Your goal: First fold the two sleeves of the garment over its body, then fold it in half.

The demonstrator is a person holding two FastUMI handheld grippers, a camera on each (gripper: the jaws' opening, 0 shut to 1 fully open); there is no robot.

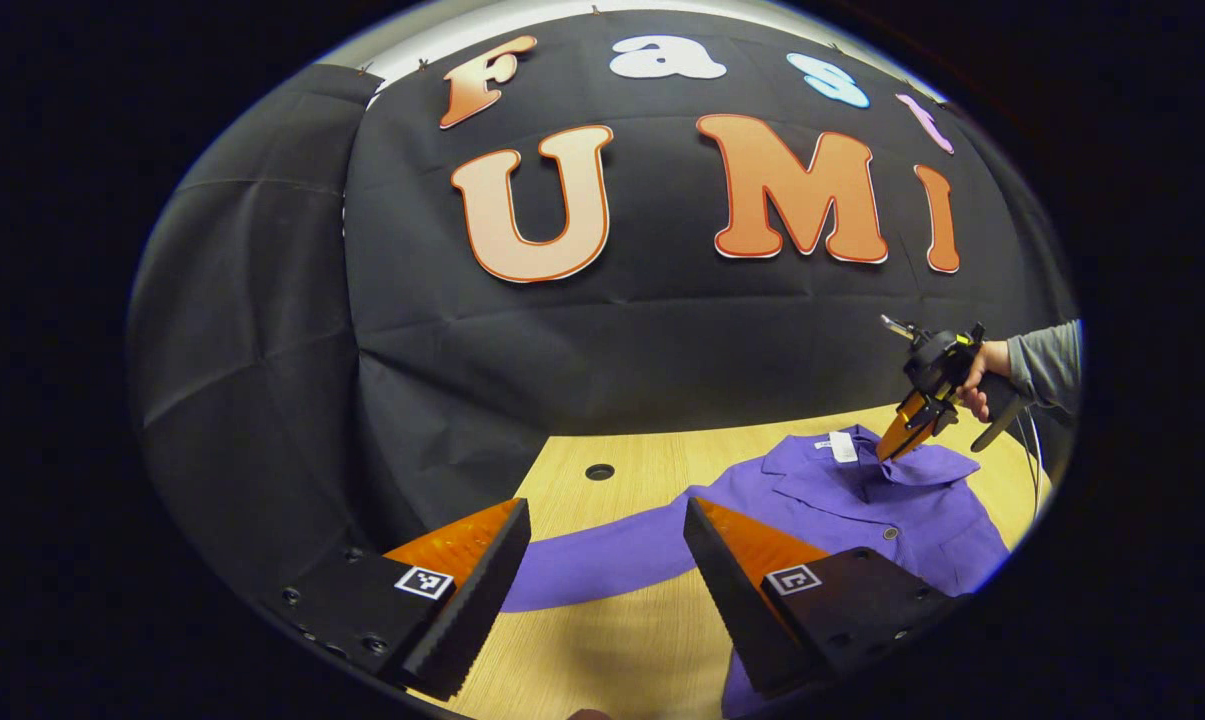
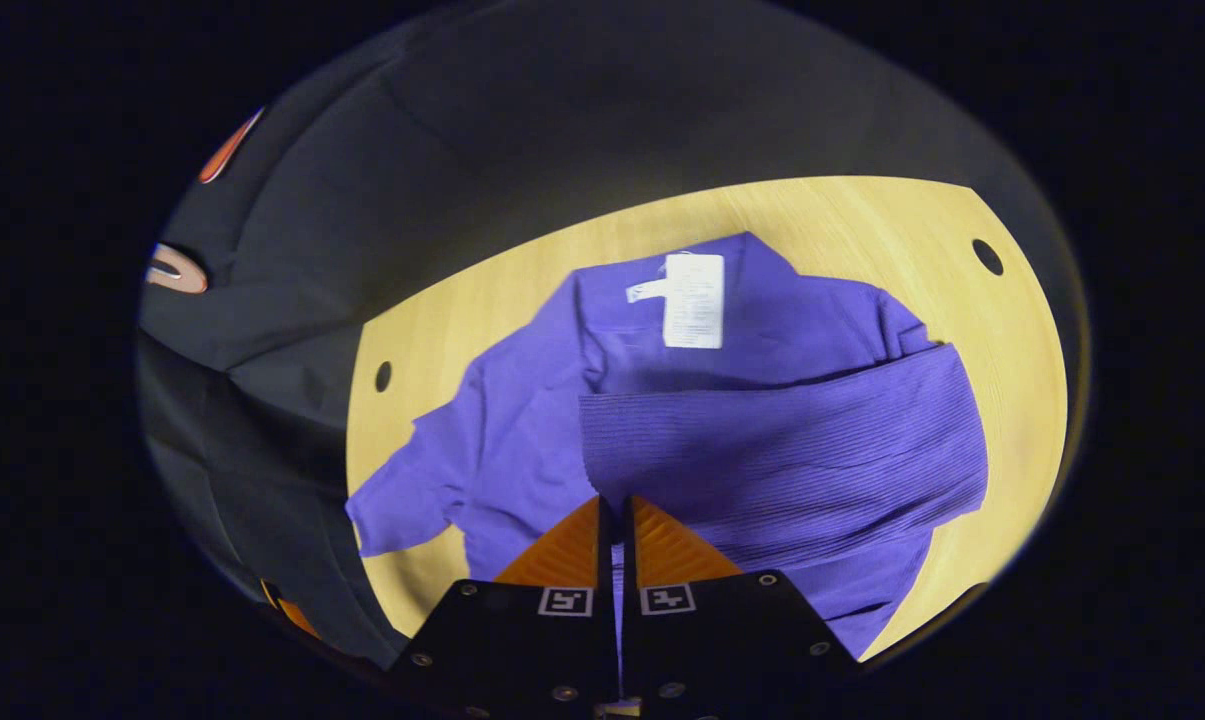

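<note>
On a pale wooden table (image 1: 602, 640) with round holes, a purple long-sleeved collared garment (image 1: 862, 510) lies spread out, 1 sleeve (image 1: 602, 570) stretching flat toward the left. At left, the left gripper (image 1: 607, 560) hovers above that sleeve with its jaws spread wide, holding nothing. At right, a hand (image 1: 977, 385) in a grey sleeve holds the right gripper (image 2: 617, 525), its jaws pressed together on a lifted fold of the ribbed purple fabric near the collar, beside a white label (image 2: 692, 300).
</note>
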